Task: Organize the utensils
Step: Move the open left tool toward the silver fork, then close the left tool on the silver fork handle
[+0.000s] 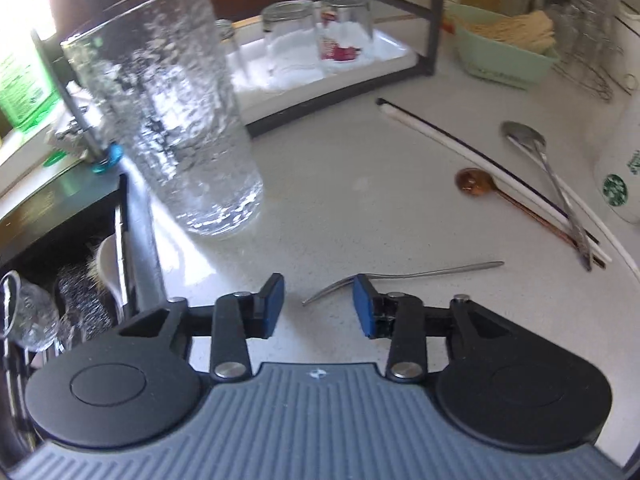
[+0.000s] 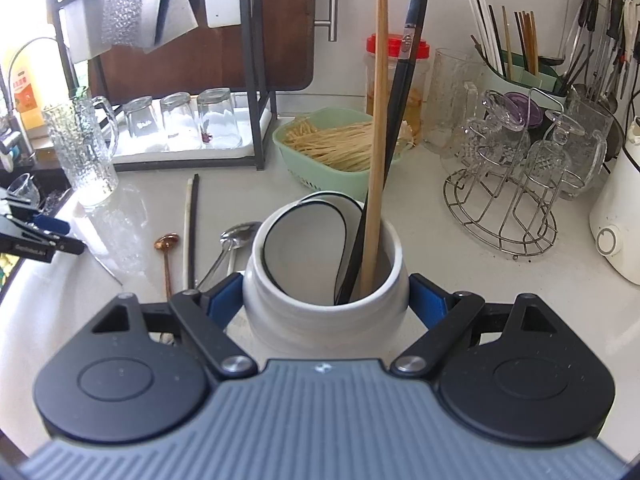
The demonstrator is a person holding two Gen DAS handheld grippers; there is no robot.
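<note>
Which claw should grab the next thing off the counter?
Probably the left claw: it is open right over the thin silver utensil. The right claw is busy gripping the white jar.

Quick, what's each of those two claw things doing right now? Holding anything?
Left gripper: open, holding nothing; a thin metal utensil lies on the counter at its fingertips.
Right gripper: closed around the white utensil jar.

Lying on the worktop (image 2: pixel 440 240) are two spoons, steel (image 2: pixel 236 236) and copper (image 2: pixel 166 242), and two loose chopsticks (image 2: pixel 191 224). Three upturned glasses (image 2: pixel 180 120) are sitting on the tray (image 2: pixel 256 148). Two chopsticks (image 2: pixel 378 140) are standing in the white jar (image 2: pixel 324 312).
</note>
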